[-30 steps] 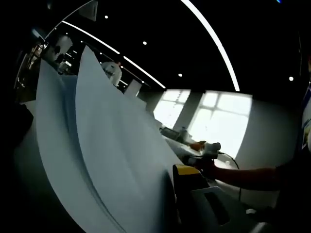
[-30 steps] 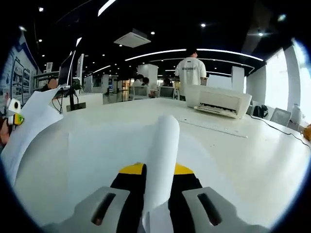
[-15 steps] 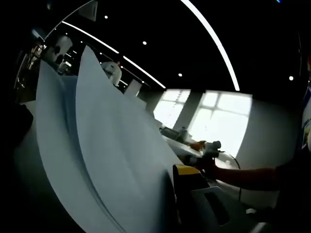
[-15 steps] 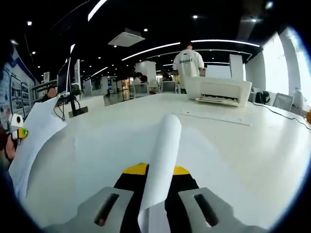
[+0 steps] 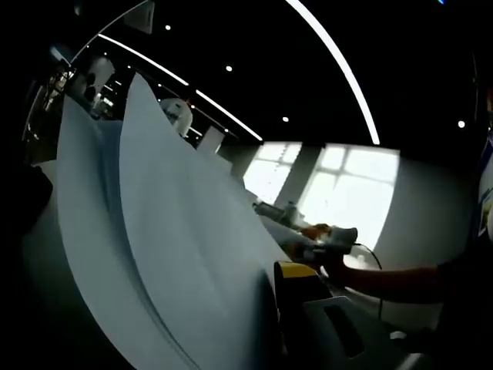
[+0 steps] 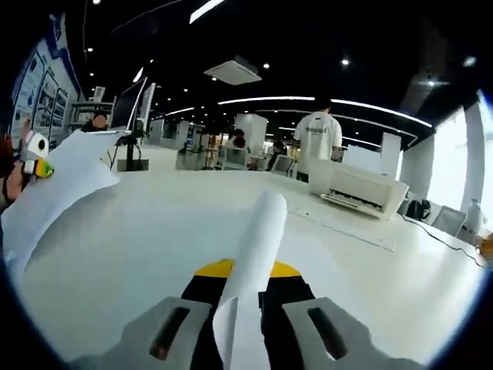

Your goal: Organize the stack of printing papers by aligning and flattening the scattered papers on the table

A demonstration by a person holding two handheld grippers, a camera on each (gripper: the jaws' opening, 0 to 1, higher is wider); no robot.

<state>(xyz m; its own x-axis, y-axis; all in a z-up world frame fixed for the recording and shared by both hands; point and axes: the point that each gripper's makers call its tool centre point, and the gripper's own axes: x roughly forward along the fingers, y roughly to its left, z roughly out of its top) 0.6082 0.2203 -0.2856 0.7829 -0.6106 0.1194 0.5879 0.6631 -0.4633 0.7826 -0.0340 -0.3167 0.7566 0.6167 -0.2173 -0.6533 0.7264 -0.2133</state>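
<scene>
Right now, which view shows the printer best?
The right gripper view. The white printer sits whole and well lit on the white table, beyond the curled paper pinched in the right gripper. In the left gripper view, I can't make out a printer.

Both views face along shared papers (image 5: 154, 231), close

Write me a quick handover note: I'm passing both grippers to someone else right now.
Left gripper: shut on the paper stack, sheets fanned and standing up.
Right gripper: shut on the curled edge of the same stack.
Stack is lifted between both grippers above the white table; printer sits far right.
Done: papers gathered.
Left: align the edges, lay flat.
</scene>
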